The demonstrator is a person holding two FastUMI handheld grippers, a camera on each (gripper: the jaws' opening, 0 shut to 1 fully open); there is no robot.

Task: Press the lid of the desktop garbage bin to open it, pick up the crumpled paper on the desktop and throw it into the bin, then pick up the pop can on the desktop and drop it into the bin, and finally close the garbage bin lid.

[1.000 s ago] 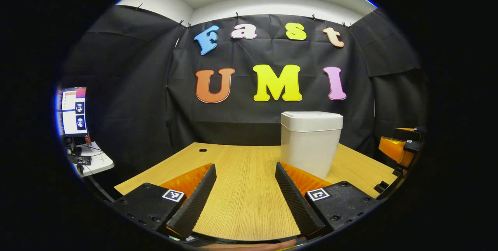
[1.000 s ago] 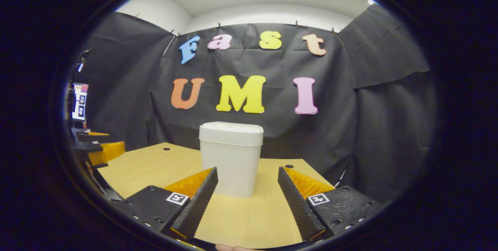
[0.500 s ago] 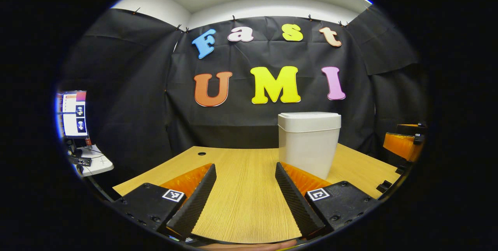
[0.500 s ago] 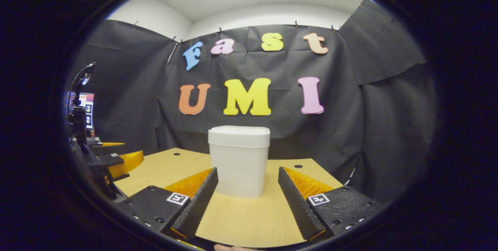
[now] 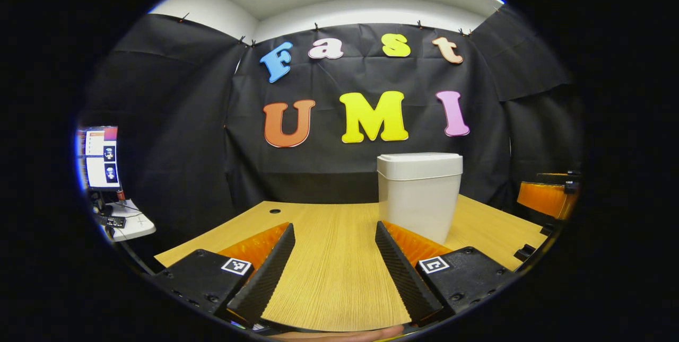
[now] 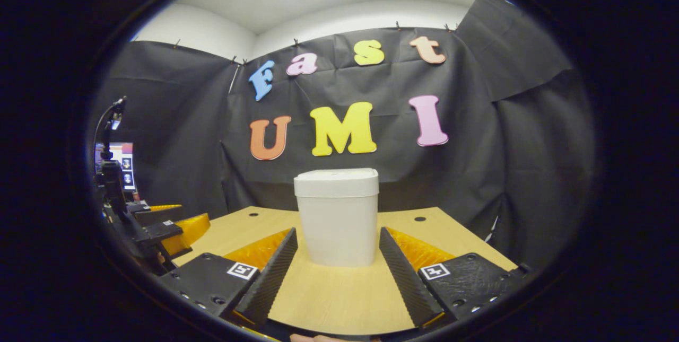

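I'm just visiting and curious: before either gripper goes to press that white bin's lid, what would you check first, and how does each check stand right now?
1. Bin lid shut, ready to press: ok.
2. Garbage bin upright on the wooden desk: ok.
3. Right gripper open, nothing held, bin straight ahead between its fingers: ok.
4. Left gripper open, nothing held; bin stands ahead toward the right of its view: ok.
5. Bare desk between the right gripper and the bin: ok.
6. Where the crumpled paper and pop can lie: cannot tell.
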